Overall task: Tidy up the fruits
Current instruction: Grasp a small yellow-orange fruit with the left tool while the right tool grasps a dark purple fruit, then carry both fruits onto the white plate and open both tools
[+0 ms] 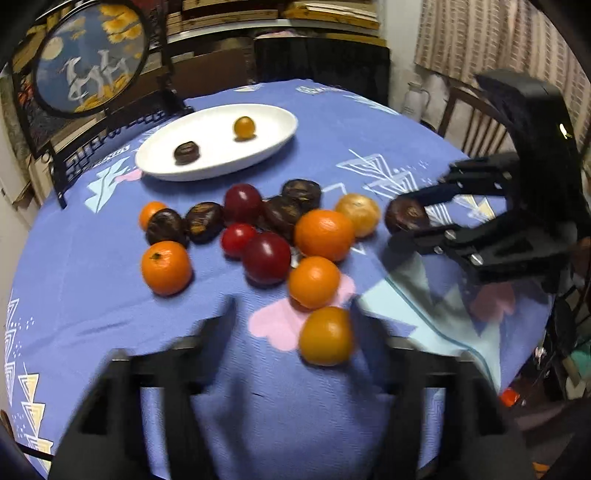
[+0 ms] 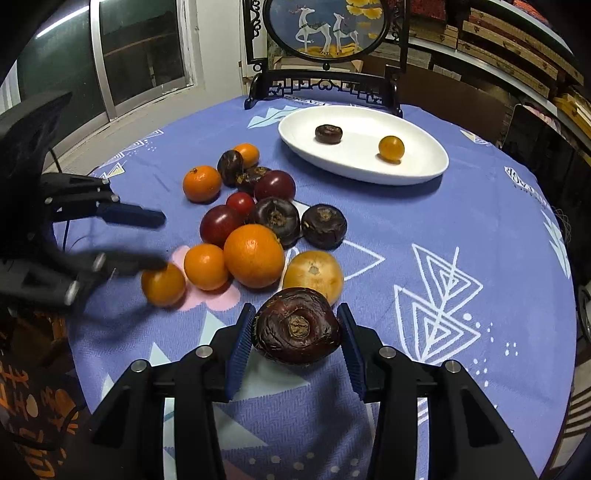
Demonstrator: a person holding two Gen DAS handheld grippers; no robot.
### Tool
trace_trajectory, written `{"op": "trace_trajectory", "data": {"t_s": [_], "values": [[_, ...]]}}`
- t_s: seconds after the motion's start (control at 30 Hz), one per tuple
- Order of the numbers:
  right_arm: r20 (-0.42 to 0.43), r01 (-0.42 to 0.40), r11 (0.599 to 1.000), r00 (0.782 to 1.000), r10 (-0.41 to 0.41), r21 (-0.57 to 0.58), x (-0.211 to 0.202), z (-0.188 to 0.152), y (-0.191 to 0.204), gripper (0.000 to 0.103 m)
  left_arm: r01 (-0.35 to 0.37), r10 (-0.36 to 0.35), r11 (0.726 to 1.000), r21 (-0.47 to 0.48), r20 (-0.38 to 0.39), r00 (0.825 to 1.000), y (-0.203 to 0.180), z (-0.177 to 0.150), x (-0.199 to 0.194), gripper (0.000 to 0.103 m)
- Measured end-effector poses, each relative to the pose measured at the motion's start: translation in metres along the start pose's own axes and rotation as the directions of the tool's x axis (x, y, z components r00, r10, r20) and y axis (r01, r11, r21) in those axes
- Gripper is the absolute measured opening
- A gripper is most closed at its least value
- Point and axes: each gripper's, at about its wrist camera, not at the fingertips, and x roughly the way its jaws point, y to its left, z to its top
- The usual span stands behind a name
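We see the right tongs [image 2: 295, 332] clamped on a dark water chestnut [image 2: 297, 326], both blue pads pressed to its sides, at the near edge of the fruit cluster. The left tongs [image 1: 291, 317] stand parted; an orange fruit [image 1: 325, 336] sits between the fingers, against the right one, with clear space on its left. The loose fruits, oranges, red tomatoes and dark chestnuts, lie grouped on the blue patterned tabletop [image 2: 461, 229]. Farther back, a white oval plate [image 2: 424, 173] carries one chestnut [image 2: 328, 133] and one small orange fruit [image 2: 391, 148]. Behind it stands a round framed deer picture [image 2: 328, 29]; stacked boxes fill shelves at the right.
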Motion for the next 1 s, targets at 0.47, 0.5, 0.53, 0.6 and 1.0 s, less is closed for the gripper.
{"op": "trace_trajectory", "data": {"t_s": [0.47,0.5,0.53,0.6,1.0], "values": [[0.003,-0.008,1.000,1.000,0.008,0.018,0.000,-0.007,-0.002,0.045,0.065,-0.062,0.997,0.052,-0.062,0.996,-0.028,-0.004,0.023,0.049],[0.004,-0.009,1.000,1.000,0.009,0.019,0.000,-0.008,-0.002,0.045,0.070,-0.067,0.997,0.041,-0.067,0.996,-0.027,-0.002,0.025,0.046],[0.004,-0.012,1.000,1.000,0.011,0.022,0.000,-0.008,-0.003,0.045,0.068,-0.066,0.997,0.033,-0.072,0.995,-0.027,-0.001,0.027,0.046],[0.005,-0.013,1.000,1.000,0.013,0.023,0.000,-0.009,-0.003,0.045,0.080,-0.078,0.997,0.025,-0.073,0.994,-0.028,0.001,0.029,0.038],[0.023,-0.021,0.999,1.000,0.020,0.031,-0.006,-0.009,-0.005,0.045,0.006,-0.007,1.000,0.001,0.008,1.000,-0.012,0.008,0.001,0.037]]}}
